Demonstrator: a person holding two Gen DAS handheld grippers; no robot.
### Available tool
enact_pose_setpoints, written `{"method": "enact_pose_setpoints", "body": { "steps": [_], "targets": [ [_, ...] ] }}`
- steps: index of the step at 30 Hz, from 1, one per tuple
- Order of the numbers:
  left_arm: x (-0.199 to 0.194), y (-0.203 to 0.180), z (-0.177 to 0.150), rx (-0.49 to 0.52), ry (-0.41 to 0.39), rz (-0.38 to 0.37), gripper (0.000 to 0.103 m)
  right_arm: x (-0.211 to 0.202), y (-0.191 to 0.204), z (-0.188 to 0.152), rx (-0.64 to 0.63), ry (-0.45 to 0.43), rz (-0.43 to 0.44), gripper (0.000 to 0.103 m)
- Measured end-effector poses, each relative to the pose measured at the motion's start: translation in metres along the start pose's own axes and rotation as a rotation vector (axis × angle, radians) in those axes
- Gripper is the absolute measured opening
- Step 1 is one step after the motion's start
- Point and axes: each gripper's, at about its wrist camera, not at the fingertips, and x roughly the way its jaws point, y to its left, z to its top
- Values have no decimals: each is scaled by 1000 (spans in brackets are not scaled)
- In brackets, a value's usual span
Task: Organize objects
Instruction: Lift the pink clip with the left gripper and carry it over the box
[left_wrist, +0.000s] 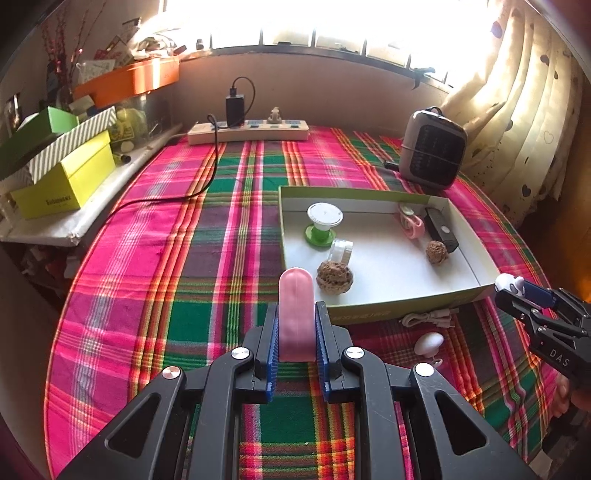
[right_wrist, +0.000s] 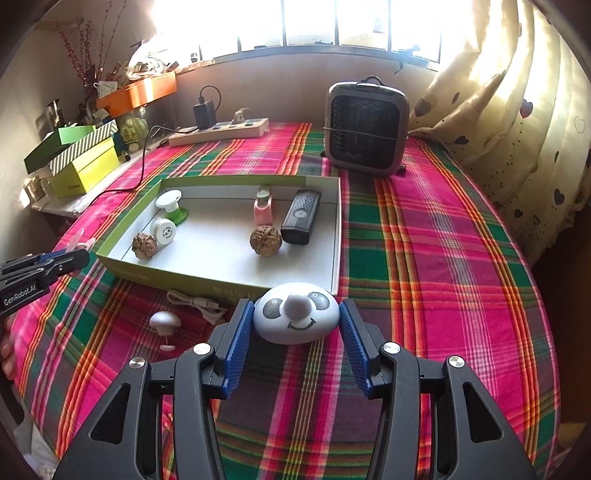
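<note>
Box lid tray (right_wrist: 334, 236), white inside with green walls, sits on the plaid tablecloth (right_wrist: 424, 258) toward 12 o'clock of both grippers, already holding a green-based spool (right_wrist: 170, 206), a white round case (right_wrist: 164, 230), two walnuts (right_wrist: 142, 245) and (right_wrist: 265, 240), a pink clip (right_wrist: 263, 212) and a black remote-like device (right_wrist: 300, 218).

Left gripper (left_wrist: 296, 325): clamped tight on a flat pink rounded piece (left_wrist: 295, 310), lifted clear of the cloth, tip pointing toward the tray's near left corner at 12 o'clock.

Right gripper (right_wrist: 295, 321): pads pressed on both sides of a white panda-face toy (right_wrist: 295, 317), held half-wide around it, with the tray's near wall just past it at 12 o'clock.

Step in hand, by judgement: carrying two picked items toward the tray, both raised off the table, neither released yet.

Next move likely calls for reaching forward over the near wall, staying high enough to clear it, then lowering into bare floor. For the left, open space lies between the near walnut and the far one; for the right, the near right part looks free. Should avoid knocking the near walnut, which could roll.

Still on the cloth at 9 to 10 o'clock of the right gripper: a white mushroom-shaped object (right_wrist: 165, 320) and a coiled white cable (right_wrist: 197, 304), presumably waiting their turn.
</note>
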Motion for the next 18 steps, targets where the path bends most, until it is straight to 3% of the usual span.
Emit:
{"method": "enact_pose_setpoints", "body": {
  "steps": [18],
  "targets": [
    [34,-39,45,83,26,-107,16,30,0,31,-47,38,22,49]
  ]
}}
